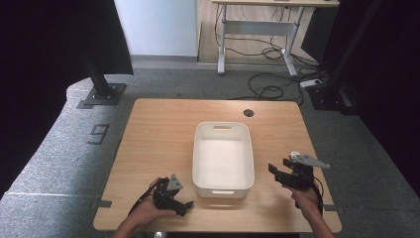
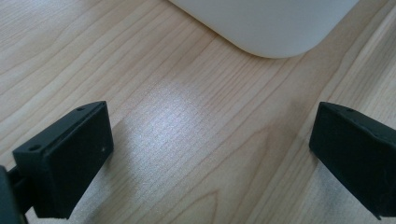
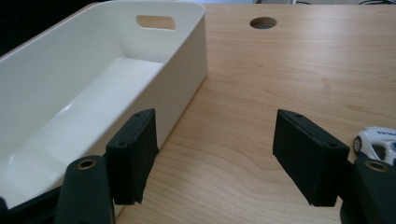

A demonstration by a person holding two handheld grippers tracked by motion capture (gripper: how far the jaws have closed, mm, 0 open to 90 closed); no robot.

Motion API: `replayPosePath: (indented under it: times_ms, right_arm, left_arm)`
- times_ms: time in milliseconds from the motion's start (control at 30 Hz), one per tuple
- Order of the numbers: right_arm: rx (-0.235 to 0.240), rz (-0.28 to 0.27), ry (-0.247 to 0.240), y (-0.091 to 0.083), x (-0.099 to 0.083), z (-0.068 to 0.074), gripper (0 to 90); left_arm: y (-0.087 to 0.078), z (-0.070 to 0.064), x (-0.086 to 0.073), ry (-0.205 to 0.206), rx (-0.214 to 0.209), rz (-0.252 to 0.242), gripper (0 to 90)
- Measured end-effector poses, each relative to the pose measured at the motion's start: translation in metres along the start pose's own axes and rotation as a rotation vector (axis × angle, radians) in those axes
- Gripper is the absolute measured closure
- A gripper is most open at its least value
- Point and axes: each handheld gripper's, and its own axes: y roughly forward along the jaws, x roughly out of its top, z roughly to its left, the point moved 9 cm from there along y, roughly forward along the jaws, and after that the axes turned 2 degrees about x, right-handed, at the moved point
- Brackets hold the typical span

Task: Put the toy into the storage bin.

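Toy car (image 3: 377, 142) — beside right gripper (image 3: 215, 154).

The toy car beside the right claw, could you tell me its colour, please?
White with blue markings, clearest in the right gripper view.

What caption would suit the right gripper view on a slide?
Open right tool over the wooden table, white bin beside it, small toy car nearby.

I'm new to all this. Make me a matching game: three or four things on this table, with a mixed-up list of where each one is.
1. white plastic bin
2. small white toy car
3. round hole in the wooden tabletop
4. left gripper

a. far edge, beyond the bin
b. near edge, left of the bin
c. table's middle
d. beside the right gripper

Pairs: 1-c, 2-d, 3-a, 4-b
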Motion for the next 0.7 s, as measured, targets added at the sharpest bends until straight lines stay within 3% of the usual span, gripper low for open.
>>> replayPosePath:
  times_ms: [333,700]
  right_arm:
    - [-0.031,0.008,-0.007,0.001,-0.005,-0.018,30.3]
    - [-0.043,0.002,-0.023,0.0,-0.005,-0.026,30.9]
  left_arm:
    - [0.0,0.0,0.0,0.001,-0.001,0.001,0.0]
    - [0.0,0.0,0.0,0.003,-0.003,0.001,0.0]
